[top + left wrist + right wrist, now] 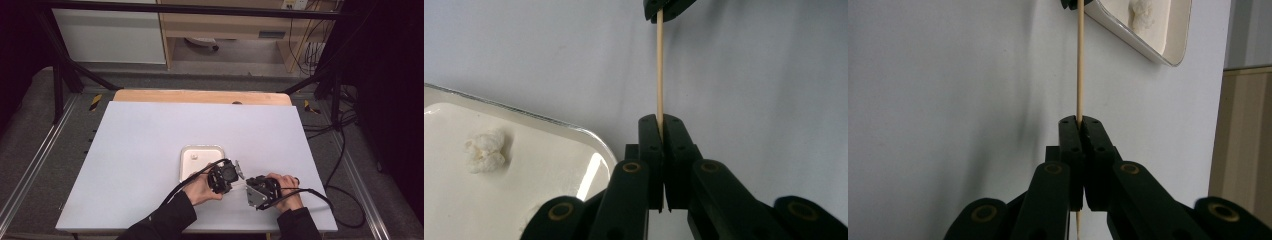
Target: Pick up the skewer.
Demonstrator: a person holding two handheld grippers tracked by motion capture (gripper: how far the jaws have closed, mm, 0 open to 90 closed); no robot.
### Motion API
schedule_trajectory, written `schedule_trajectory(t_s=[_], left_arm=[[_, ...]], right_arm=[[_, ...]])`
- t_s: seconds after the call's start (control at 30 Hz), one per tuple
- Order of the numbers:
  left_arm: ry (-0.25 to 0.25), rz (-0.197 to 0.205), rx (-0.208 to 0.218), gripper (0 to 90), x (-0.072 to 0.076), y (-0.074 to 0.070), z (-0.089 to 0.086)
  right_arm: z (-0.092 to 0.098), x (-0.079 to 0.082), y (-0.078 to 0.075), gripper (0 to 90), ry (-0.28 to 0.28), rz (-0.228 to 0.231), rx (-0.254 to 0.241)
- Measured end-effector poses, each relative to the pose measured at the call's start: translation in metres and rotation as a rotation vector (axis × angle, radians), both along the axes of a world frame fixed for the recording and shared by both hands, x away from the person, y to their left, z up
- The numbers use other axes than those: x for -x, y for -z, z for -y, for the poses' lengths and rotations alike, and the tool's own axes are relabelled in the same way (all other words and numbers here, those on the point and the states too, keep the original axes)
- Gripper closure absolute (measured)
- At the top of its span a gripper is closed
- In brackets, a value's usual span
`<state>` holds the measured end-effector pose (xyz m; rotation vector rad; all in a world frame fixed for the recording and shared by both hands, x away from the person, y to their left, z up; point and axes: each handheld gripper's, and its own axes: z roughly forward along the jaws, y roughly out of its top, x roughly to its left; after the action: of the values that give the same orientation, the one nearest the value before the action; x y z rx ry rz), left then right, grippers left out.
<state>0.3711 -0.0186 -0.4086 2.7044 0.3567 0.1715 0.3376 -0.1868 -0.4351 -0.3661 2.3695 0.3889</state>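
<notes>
A thin wooden skewer [659,75] spans the short gap between my two grippers, just above the white table near its front edge. My left gripper [660,120] is shut on one end of the skewer, and my right gripper [1079,121] is shut on the other end of the skewer [1079,60]. In the high view the left gripper [234,181] and the right gripper [249,187] face each other tip to tip, with the skewer [242,184] between them. Beside the left gripper, a small white tray [574,131] holds one piece of popcorn [485,150].
The tray [202,149] lies at the middle of the white table top [140,145], just behind the left hand. A wooden strip [200,96] runs along the table's far edge. Black cables trail from both grippers toward the person, and dark frame rails flank the table.
</notes>
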Motion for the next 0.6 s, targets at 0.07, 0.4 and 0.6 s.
schedule_trajectory(t_s=[0.07, 0.4, 0.6], left_arm=[[0.002, 0.002, -0.008, 88.3, 0.001, 0.000, 0.000], [-0.006, 0.015, -0.001, 88.6, 0.003, -0.002, 0.000], [-0.019, 0.039, 0.014, 88.6, 0.003, -0.005, -0.009]], right_arm=[[0.000, 0.001, 0.000, 89.1, -0.001, -0.003, -0.003], [0.001, 0.001, -0.002, 87.8, 0.010, -0.002, -0.024], [0.012, -0.001, -0.010, 70.4, 0.111, -0.048, -0.167]])
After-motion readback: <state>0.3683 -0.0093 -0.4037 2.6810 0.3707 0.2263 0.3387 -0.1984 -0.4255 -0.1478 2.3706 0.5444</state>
